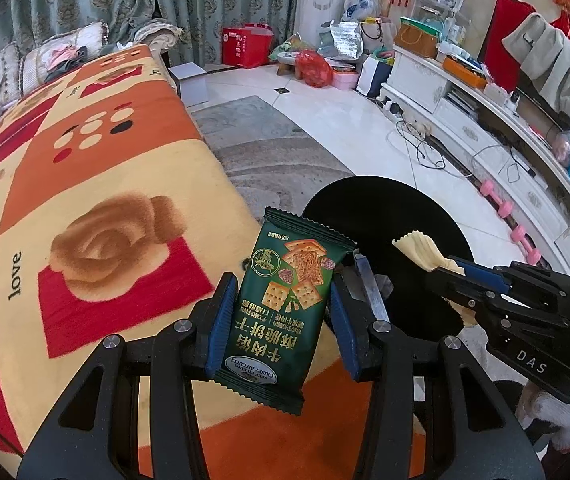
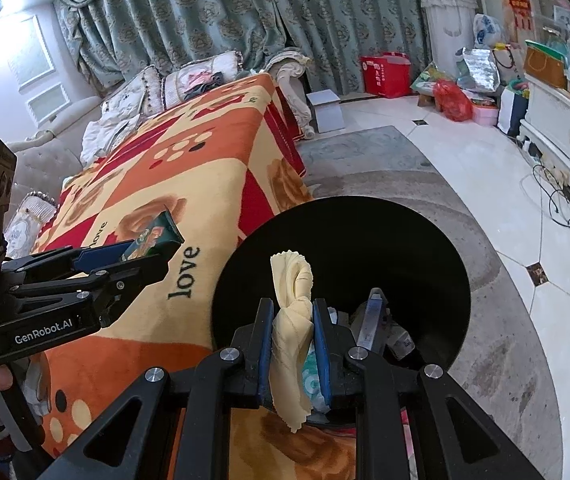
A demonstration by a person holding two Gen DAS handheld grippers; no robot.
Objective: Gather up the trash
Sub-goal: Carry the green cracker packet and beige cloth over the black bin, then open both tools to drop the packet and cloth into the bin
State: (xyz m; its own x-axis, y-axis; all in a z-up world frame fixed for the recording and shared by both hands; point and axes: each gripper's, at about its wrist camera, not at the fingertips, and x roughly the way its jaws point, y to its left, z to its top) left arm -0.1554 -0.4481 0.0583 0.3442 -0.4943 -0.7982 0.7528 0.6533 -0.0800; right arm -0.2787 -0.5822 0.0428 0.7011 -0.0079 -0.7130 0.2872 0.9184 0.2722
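Note:
My left gripper (image 1: 283, 292) is shut on a green biscuit packet (image 1: 285, 304), held upright over the edge of the blanket-covered table (image 1: 97, 184). In the right wrist view the same gripper (image 2: 147, 254) and the biscuit packet (image 2: 153, 238) show at the left, above the blanket. My right gripper (image 2: 294, 308) is shut on a pale yellow cloth (image 2: 291, 316), which hangs over the round black bin (image 2: 425, 248). The left wrist view shows that right gripper (image 1: 443, 266) with the yellow cloth (image 1: 419, 250) above the black bin (image 1: 385, 208). Several bits of trash lie inside the bin.
A grey rug (image 1: 269, 148) and pale floor tiles (image 1: 345, 120) surround the bin. A white TV cabinet (image 1: 469, 120) with cables and pink dumbbells (image 1: 513, 224) runs along the right. Bags and a red box (image 1: 245, 46) stand by the curtains. A sofa with cushions (image 2: 133, 92) lies behind the table.

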